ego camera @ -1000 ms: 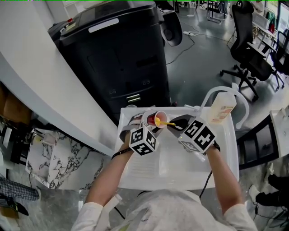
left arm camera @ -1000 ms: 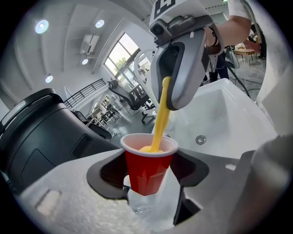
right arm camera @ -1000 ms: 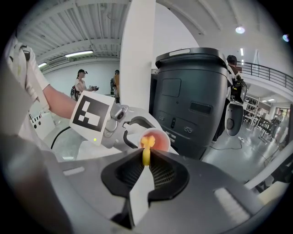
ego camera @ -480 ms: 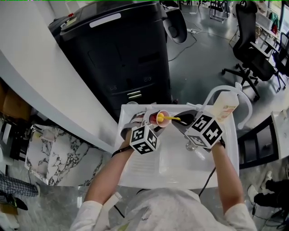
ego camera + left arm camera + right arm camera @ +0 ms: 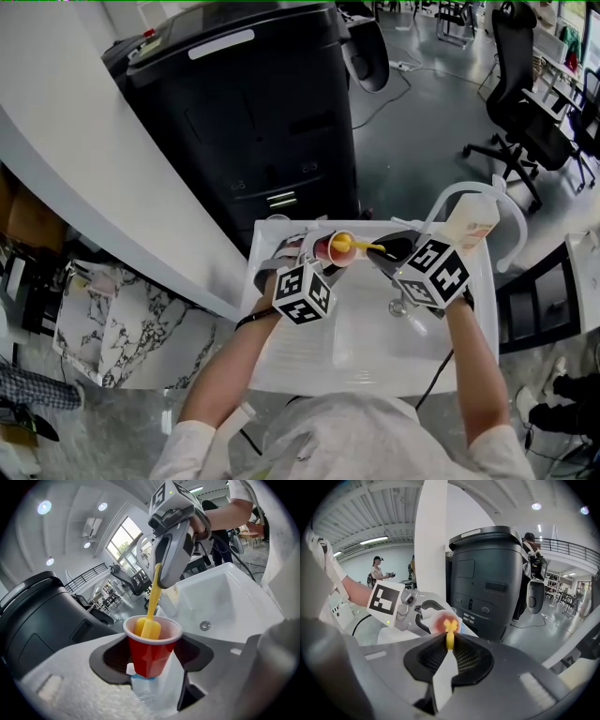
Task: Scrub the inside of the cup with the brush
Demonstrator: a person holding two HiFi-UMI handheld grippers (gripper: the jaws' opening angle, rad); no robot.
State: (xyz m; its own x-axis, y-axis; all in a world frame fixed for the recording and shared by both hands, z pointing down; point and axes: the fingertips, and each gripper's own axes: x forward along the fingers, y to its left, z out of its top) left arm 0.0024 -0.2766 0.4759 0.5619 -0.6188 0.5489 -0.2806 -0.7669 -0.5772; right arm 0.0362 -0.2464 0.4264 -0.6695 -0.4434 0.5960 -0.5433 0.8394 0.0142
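A red cup (image 5: 151,648) with a white inside is tilted between the jaws of my left gripper (image 5: 152,662), which is shut on its lower body. In the head view the cup (image 5: 328,249) is held over the sink's far edge, mouth toward the right. My right gripper (image 5: 382,251) is shut on the handle of a yellow brush (image 5: 361,247). The brush's head (image 5: 150,628) sits inside the cup's mouth. Seen from the right gripper view, the brush (image 5: 449,638) runs straight from the right gripper (image 5: 450,651) into the cup (image 5: 442,620).
Below both grippers lies a white sink (image 5: 375,347) with a drain (image 5: 205,626). A soap bottle (image 5: 467,225) and a white curved faucet (image 5: 448,193) stand at its far right. A large black machine (image 5: 253,112) stands beyond the sink, and an office chair (image 5: 525,122) at far right.
Both grippers keep their grips and stay almost in place. The brush head remains in the cup's mouth and has only shifted slightly.
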